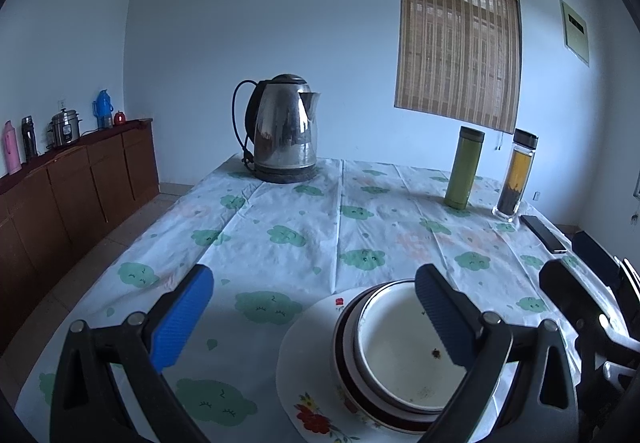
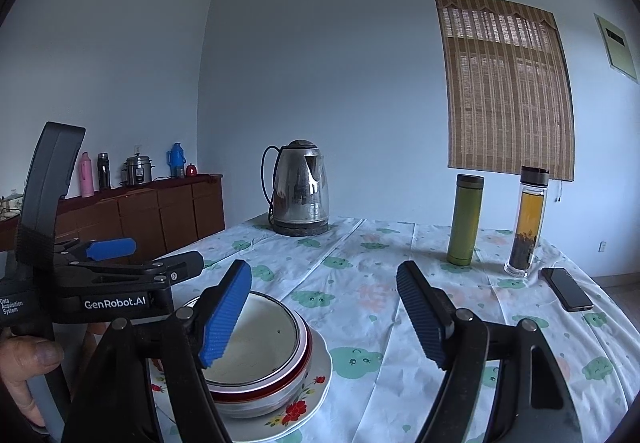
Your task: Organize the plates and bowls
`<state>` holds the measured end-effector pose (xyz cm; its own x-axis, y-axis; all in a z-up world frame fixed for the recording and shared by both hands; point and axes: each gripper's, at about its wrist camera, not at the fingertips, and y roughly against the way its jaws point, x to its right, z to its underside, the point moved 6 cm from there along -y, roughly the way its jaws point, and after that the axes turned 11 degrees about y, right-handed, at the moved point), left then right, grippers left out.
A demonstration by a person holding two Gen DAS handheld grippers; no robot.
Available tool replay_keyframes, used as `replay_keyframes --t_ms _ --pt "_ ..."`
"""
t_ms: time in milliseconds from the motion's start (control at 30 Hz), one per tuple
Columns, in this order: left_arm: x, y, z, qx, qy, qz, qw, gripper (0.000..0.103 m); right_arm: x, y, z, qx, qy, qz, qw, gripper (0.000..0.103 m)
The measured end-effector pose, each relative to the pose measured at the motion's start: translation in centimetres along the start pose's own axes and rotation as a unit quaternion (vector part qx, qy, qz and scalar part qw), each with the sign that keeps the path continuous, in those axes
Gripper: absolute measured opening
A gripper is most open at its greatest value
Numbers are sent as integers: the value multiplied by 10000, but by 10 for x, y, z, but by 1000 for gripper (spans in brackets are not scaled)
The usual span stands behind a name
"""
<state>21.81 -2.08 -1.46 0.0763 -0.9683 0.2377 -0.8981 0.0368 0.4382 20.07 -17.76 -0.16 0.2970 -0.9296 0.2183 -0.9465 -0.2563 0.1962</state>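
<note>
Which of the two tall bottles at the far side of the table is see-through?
The clear bottle with the dark cap, nearest the phone; amber liquid and dark leaves show inside. The green flask beside it is opaque.

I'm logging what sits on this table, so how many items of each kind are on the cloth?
Plates: 1
Bowls, nested on the plate: 2 that I can tell apart
Kettles: 1
Drink bottles: 2, green and clear
Phones: 1
Total: 7
</note>
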Motion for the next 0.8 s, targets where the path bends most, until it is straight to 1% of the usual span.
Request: replay_keyframes --t_ms 367,467,800 --pt "1 -2 1 -28 -80 -63 9999 102 1 1 -1 27 -6 16 10000 77" --pt "2 -3 2 -84 -92 -37 9999 102 1 2 -1 23 -7 19 10000 77" --pt "2 -2 2 -93 -101 14 9999 102 1 2 -2 53 3 50 10000 77"
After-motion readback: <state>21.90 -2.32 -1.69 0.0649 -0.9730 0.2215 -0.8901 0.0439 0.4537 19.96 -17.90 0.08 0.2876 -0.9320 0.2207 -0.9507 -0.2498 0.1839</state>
